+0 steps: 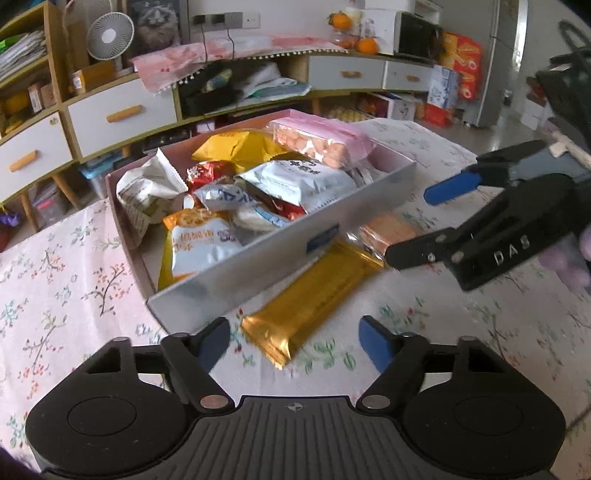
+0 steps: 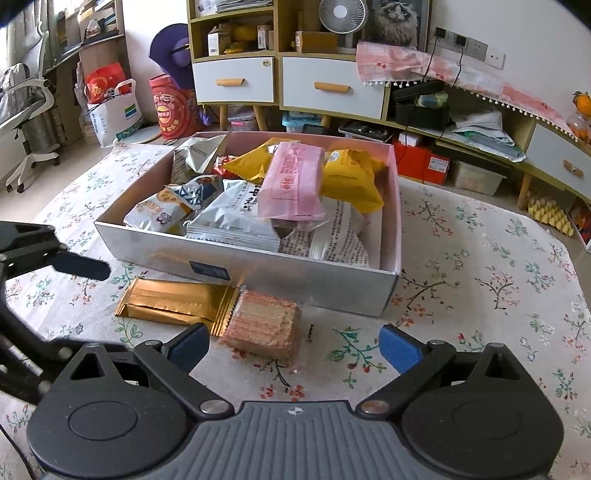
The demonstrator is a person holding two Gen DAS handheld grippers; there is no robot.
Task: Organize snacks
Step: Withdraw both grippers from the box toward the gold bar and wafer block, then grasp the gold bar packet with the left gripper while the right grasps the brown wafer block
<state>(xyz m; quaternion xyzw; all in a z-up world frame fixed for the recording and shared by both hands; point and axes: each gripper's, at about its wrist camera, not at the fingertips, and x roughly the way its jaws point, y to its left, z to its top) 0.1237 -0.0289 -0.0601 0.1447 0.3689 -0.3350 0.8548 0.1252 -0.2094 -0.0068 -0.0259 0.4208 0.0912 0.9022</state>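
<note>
A silver box (image 1: 258, 266) (image 2: 314, 284) with a pink inside stands on the table, filled with several snack bags. In front of its near wall lie a gold packet (image 1: 310, 306) (image 2: 177, 301) and a clear pack of pink wafers (image 1: 388, 230) (image 2: 264, 325), the two overlapping at one end. My left gripper (image 1: 293, 341) is open, and the gold packet's near end lies between its fingers without touching the pads. My right gripper (image 2: 295, 345) (image 1: 430, 221) is open around the wafer pack, pads apart from it. A left finger (image 2: 81, 266) shows at the left edge.
A floral cloth (image 2: 480, 295) covers the table. Beyond the far edge stands a low cabinet with white drawers (image 2: 332, 88), a fan (image 2: 343, 14) and cluttered shelves. Boxes and bags sit on the floor (image 2: 110, 110) at the left.
</note>
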